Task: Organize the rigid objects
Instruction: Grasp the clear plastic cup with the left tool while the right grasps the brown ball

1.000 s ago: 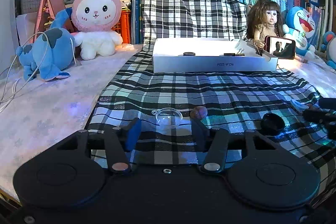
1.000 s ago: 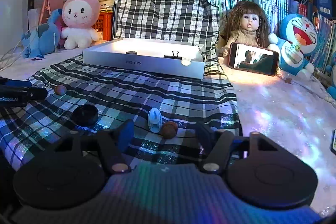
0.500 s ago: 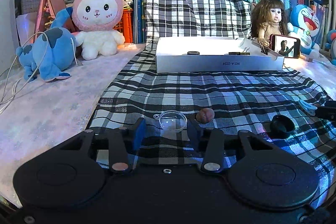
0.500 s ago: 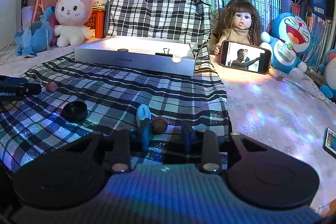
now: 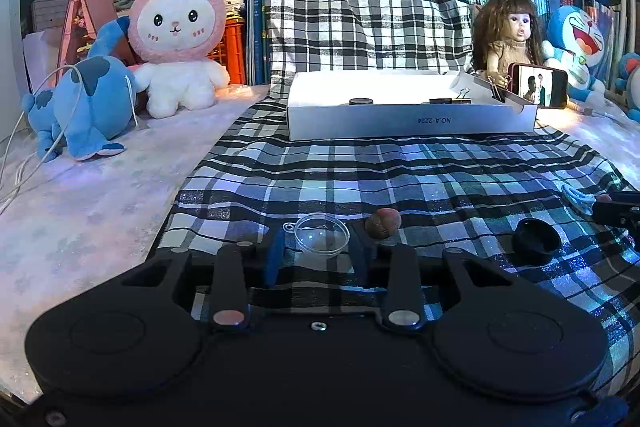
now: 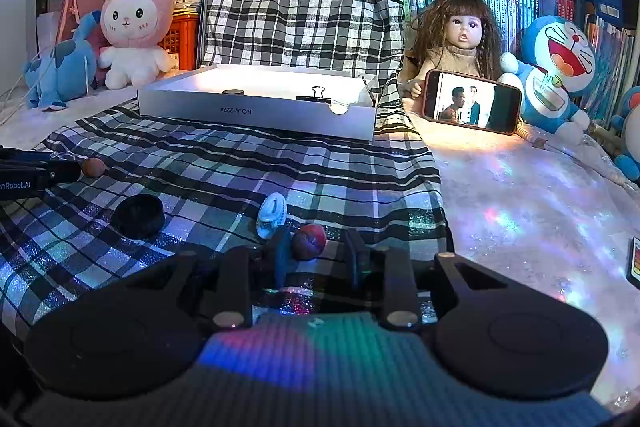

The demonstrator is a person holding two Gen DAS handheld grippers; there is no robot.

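The left tool point(image 5: 316, 247) sits low on the checked cloth point(image 5: 400, 171), its fingers spread either side of a clear lid point(image 5: 322, 235), a brown nut point(image 5: 383, 222) just beside. The right tool point(image 6: 318, 255) brackets a red-brown nut point(image 6: 308, 241), not visibly pinching. The white box point(image 6: 256, 111) stands beyond, before shelved books and plush toys.

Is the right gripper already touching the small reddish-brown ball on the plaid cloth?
Cannot tell. In the right wrist view the reddish-brown ball sits against the left one of the right gripper fingers, but no gap or contact shows plainly.
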